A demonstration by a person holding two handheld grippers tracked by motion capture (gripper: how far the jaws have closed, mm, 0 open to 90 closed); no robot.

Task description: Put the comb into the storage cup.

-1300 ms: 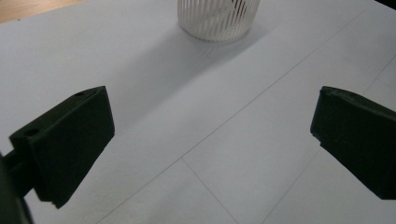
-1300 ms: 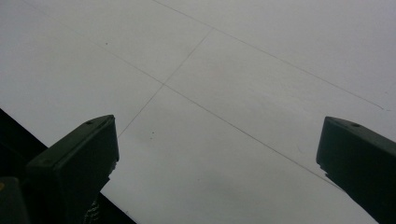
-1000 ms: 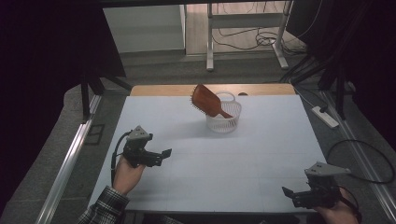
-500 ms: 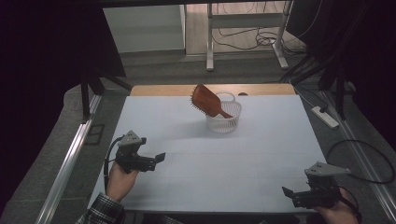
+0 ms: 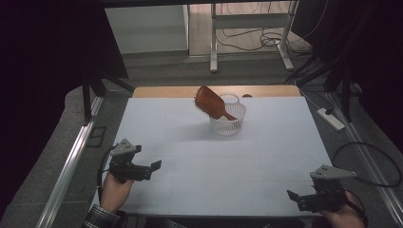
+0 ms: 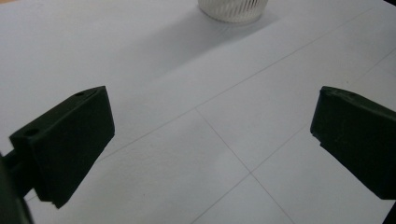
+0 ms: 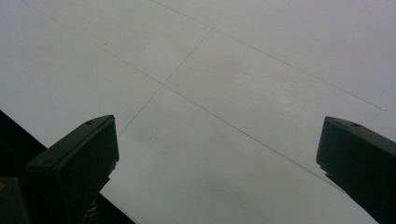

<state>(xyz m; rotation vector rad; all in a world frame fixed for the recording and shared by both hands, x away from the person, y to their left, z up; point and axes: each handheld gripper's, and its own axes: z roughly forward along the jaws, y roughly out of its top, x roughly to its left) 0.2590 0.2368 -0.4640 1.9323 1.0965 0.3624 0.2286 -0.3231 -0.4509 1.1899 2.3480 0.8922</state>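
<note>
Leaning tilted in the white ribbed basket (image 5: 228, 119): a brown wooden hairbrush (image 5: 210, 102), handle down inside, broad head sticking up past the rim. Sitting well ahead of the left tongs (image 5: 151, 170) and well apart from the right tongs (image 5: 295, 198), both gaping wide.

right gripper (image 7: 217, 158) fingers (image 7: 74, 163) apart, white table (image 7: 224, 70)

A white desk (image 5: 266, 156), ruled with thin grid lines, lies under the jaws; its far edge is bare wood. Beyond it, well ahead of the jaws, grey floor (image 5: 157, 66) runs to a pale wall panel (image 5: 145, 28) and a white metal frame (image 5: 214, 42) with tangled cables (image 5: 266, 40). Black curtains (image 5: 47, 47) flank both sides. A power strip (image 5: 331, 118) lies on the floor at the right.
</note>
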